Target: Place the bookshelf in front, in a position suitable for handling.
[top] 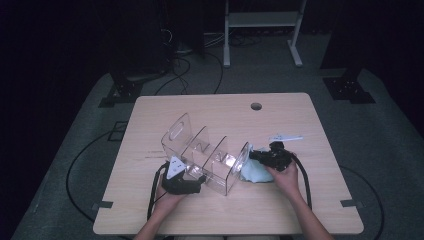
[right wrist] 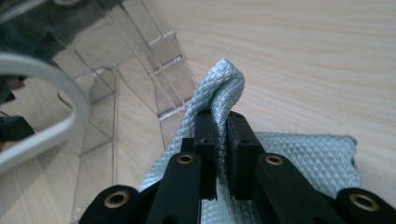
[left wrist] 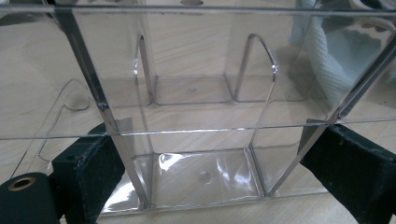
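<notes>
Cloth and clear organizer near the table's front edge.
We see the right gripper (right wrist: 221,154) clenched on the pale cloth (right wrist: 219,88); the left gripper (left wrist: 205,163) clasps the organizer (left wrist: 196,116).

organiser (top: 207,152): mid-table (top: 280,210) | cloth (top: 256,172): touching its right end | white piece (top: 285,136): behind cloth

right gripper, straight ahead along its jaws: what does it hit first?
Likely the clear acrylic organizer: the right gripper, shut on the light-blue cloth, points toward its end wall. Depth is unclear.
</notes>
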The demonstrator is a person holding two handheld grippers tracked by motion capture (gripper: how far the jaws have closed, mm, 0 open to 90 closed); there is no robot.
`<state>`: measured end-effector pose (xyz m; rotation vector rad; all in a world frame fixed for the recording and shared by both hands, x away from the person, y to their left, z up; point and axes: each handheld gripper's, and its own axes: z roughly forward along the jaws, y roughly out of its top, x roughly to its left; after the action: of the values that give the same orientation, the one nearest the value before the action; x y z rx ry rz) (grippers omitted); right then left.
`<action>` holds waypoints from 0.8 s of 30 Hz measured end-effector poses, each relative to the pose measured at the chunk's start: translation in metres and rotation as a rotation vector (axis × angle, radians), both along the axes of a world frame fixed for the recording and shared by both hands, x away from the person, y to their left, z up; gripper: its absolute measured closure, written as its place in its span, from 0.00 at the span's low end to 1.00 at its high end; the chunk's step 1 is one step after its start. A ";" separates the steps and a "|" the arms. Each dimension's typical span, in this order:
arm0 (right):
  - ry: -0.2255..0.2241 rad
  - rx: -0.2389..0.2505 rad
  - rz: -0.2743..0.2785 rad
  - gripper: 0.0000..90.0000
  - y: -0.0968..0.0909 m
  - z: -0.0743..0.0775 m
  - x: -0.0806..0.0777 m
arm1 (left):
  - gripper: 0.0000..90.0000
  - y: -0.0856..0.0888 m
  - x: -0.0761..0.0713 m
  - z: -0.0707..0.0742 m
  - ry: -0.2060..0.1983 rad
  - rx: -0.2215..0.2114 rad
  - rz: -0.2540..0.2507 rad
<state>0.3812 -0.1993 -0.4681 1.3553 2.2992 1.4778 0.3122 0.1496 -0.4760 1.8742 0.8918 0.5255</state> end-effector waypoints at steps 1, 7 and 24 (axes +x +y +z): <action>0.004 -0.009 0.001 0.93 0.001 -0.003 0.000 | 0.08 0.000 0.000 0.000 -0.002 0.002 0.000; 0.027 -0.031 0.009 0.93 0.002 -0.005 0.001 | 0.08 0.000 0.000 0.000 -0.001 -0.002 0.000; -0.172 0.036 0.115 0.93 0.013 0.094 -0.015 | 0.08 -0.001 -0.001 -0.001 -0.003 -0.004 0.006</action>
<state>0.3659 -0.1859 -0.3743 1.0728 2.2855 1.6077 0.3117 0.1481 -0.4766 1.8670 0.8959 0.5290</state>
